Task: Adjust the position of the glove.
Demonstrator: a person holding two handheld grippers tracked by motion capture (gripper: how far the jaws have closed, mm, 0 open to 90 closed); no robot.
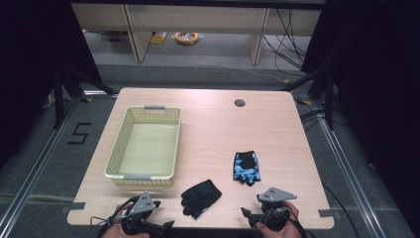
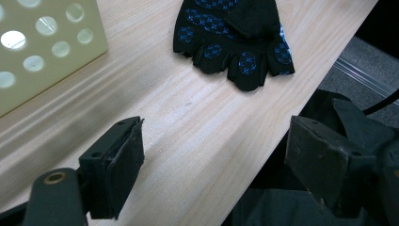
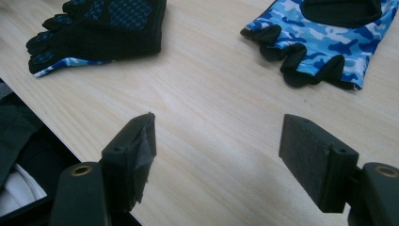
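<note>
Nothing is put away yet: both gloves, the black one (image 1: 200,197) and the blue one (image 1: 246,167), lie on the table (image 1: 213,129), the basket (image 1: 145,145) holds nothing, and the left gripper (image 2: 214,165) and right gripper (image 3: 219,160) are spread wide, holding nothing.

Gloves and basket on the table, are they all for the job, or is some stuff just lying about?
For the job:
black glove
blue camouflage glove
yellow basket, empty
left claw and right claw, both open

Just lying about:
orange cable coil on the floor
wooden benches behind the table
</note>
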